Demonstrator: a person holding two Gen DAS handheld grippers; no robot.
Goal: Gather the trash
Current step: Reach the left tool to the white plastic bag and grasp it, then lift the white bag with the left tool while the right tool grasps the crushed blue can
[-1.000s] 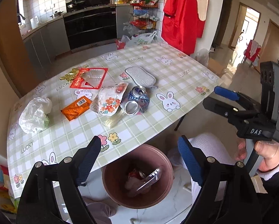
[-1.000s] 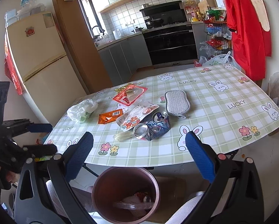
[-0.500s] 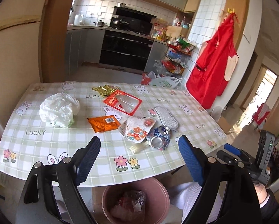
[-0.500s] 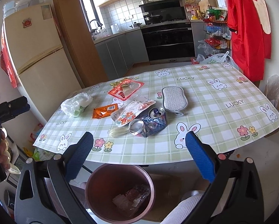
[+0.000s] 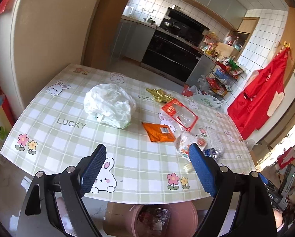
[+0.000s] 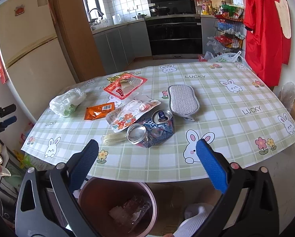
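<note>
Crushed cans point(image 6: 153, 127), wrappers point(image 6: 99, 113) on table, bin point(image 6: 117, 207) below

A table point(image 6: 236, 98) under a pale green checked oilcloth with rabbits stands in a daylit kitchen. Behind it are white square wall tiles point(image 6: 127, 0), grey base cabinets point(image 6: 119, 43), a black oven range point(image 6: 173, 37), a cream 2-door fridge point(image 6: 28, 45) and a hanging red apron point(image 6: 266, 31).

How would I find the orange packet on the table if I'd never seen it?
Start at the checked table with bunnies on it. Find the crumpled white bag near its left end; the orange packet lies flat just right of it. It is the only plain orange thing, shiny, with a white barcode label.
</note>
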